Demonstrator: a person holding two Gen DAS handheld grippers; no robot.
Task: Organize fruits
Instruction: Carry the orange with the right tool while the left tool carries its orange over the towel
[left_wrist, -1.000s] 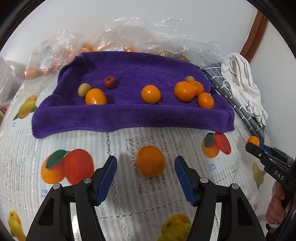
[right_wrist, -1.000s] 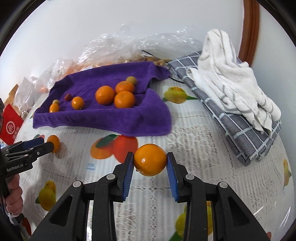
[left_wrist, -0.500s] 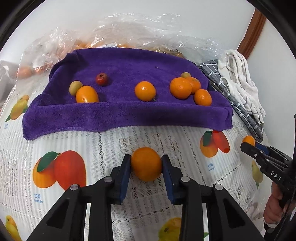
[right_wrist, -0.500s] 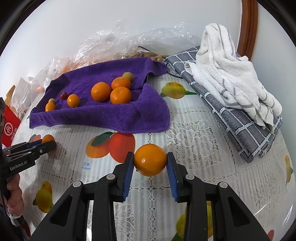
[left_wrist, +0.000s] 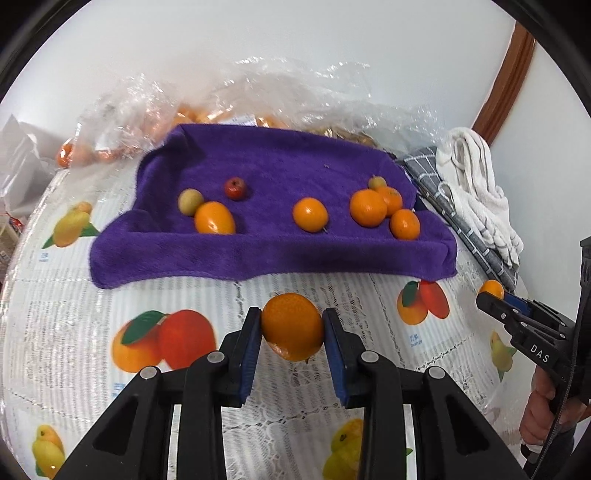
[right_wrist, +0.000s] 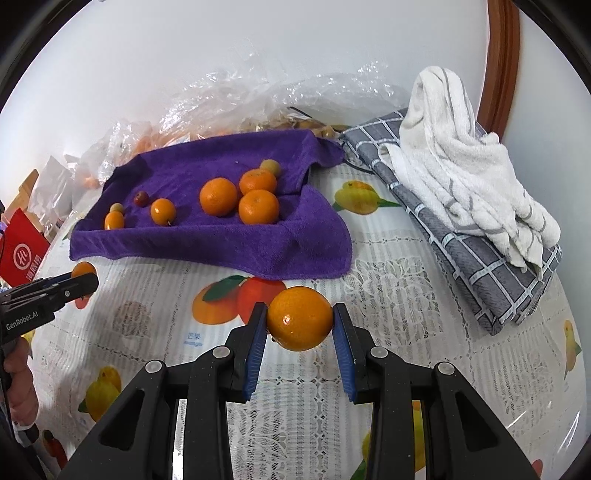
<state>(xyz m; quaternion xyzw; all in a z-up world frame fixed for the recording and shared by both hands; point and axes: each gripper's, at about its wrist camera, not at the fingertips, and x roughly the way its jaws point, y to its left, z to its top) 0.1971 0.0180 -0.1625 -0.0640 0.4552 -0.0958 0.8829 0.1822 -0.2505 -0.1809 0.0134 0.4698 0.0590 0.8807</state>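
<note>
Nearest in the left wrist view, the left gripper (left_wrist: 292, 328) has its fingers clamped on an orange (left_wrist: 292, 326), one blue pad on each flank, so the round fruit cannot roll out. It appears raised just off the table (left_wrist: 74, 369), though contact is hard to rule out. In the right wrist view the right gripper (right_wrist: 300, 325) pinches a second orange (right_wrist: 300, 324) the same way, across its widest part, above the fruit-printed table cover.

Both fruits sit short of the purple towel (left_wrist: 273, 254), which lies further back and already carries the sorted pieces: three oranges and a pale fruit grouped at its right end (left_wrist: 384, 206), a single orange in the middle (left_wrist: 310, 214), and an oval orange, a yellowish fruit and a small red one to the left. The towel seems to be the collecting spot, so both loads are probably bound there.

Behind it lie clear plastic bags (left_wrist: 258, 96); a white cloth on a grey checked one (right_wrist: 461, 177) rests far right.

A second ago the left fingers stood wide apart around their orange on the table; now they are closed on it. The right grip is unchanged.
</note>
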